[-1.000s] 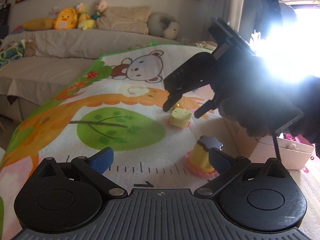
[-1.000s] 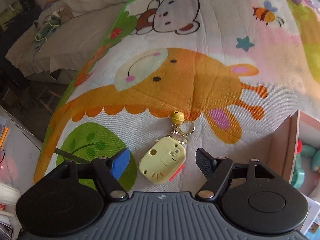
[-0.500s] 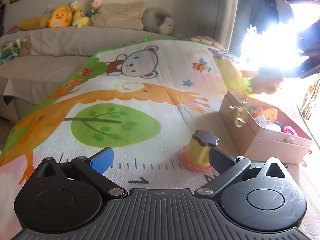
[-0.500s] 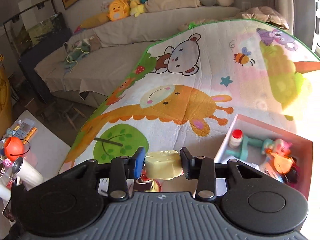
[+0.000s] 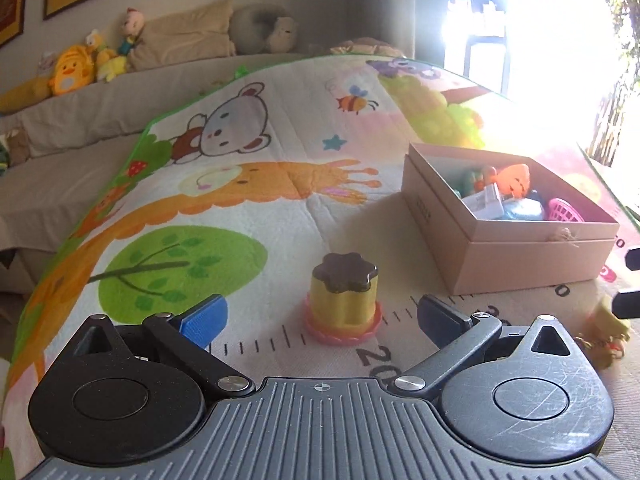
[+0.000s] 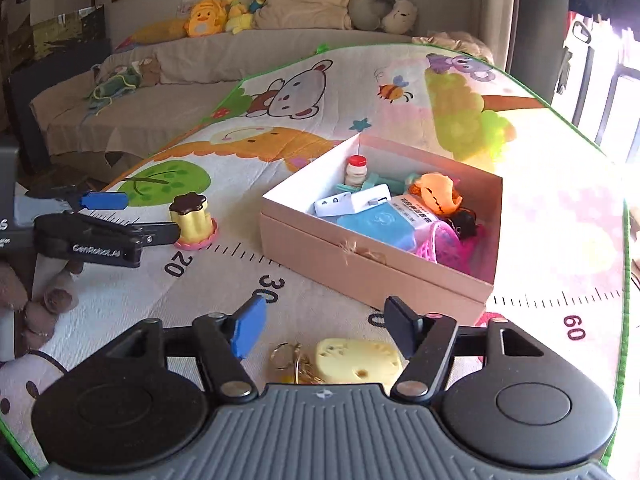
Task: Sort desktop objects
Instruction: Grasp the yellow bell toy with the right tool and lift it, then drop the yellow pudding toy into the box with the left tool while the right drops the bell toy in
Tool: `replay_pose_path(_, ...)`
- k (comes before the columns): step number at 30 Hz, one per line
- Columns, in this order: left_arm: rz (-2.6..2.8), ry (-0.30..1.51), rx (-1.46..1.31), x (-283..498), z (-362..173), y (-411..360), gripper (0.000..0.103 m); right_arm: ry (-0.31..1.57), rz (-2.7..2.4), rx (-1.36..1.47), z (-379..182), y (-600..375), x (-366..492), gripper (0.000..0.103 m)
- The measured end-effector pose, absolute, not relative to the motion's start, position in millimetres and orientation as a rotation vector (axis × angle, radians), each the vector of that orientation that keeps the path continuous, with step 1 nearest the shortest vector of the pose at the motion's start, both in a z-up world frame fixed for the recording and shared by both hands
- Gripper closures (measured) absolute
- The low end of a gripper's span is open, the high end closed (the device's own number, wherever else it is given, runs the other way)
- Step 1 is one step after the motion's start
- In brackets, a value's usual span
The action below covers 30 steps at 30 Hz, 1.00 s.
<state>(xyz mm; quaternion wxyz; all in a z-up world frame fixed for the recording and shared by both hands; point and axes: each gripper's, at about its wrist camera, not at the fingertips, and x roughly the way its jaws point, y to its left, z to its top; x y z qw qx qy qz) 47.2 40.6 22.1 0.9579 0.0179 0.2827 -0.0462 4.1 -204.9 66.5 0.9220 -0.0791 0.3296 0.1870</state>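
Observation:
A pale yellow keychain toy (image 6: 356, 362) with a ring and bell sits low between the fingers of my right gripper (image 6: 325, 314), on the near side of the pink box (image 6: 360, 272). Those jaws are opening and the pads do not press it. It shows blurred at the left wrist view's right edge (image 5: 606, 328). A yellow pudding toy (image 5: 344, 300) with a brown flower top stands on a pink saucer. My left gripper (image 5: 320, 312) is open, one finger on each side of the toy without touching it. The right wrist view shows the same at the left gripper (image 6: 140, 216) and pudding toy (image 6: 192, 220).
The pink box (image 5: 520, 256) holds several toys, a blue packet and a pink basket. Everything rests on a cartoon play mat (image 5: 240, 208) with a printed ruler. A sofa (image 6: 240, 52) with plush toys runs along the back. Bright window glare fills the right.
My right gripper shut on the keychain toy, carried it right to the box's near side, then let it go. The left gripper shifted so that the pudding toy is centred between its fingers.

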Motion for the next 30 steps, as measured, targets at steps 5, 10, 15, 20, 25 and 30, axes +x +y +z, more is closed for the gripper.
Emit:
replay_pose_path(5, -0.092, 0.663, 0.073, 78, 14, 25, 0.000, 0.672, 0.363, -0.160, 49, -219, -12, 0.023)
replay_pose_path(10, -0.084, 0.727, 0.066, 91, 5, 21, 0.014, 0.687, 0.338, -0.122, 35, -230, -17, 0.021)
replay_pose_path(15, -0.104, 0.722, 0.054, 86, 7, 22, 0.042, 0.686, 0.310, -0.074, 31, -234, -6, 0.020)
replay_pose_path(20, -0.151, 0.716, 0.087, 66, 10, 16, 0.042, 0.718, 0.311, -0.032, 24, -231, 12, 0.020)
replay_pose_path(25, -0.231, 0.684, 0.122, 30, 24, 7, 0.042, 0.744, 0.323, -0.074, 24, -227, 10, 0.045)
replay_pose_path(30, -0.316, 0.565, 0.139, 5, 69, -7, 0.042, 0.675, 0.370, -0.053, 65, -241, -9, 0.046)
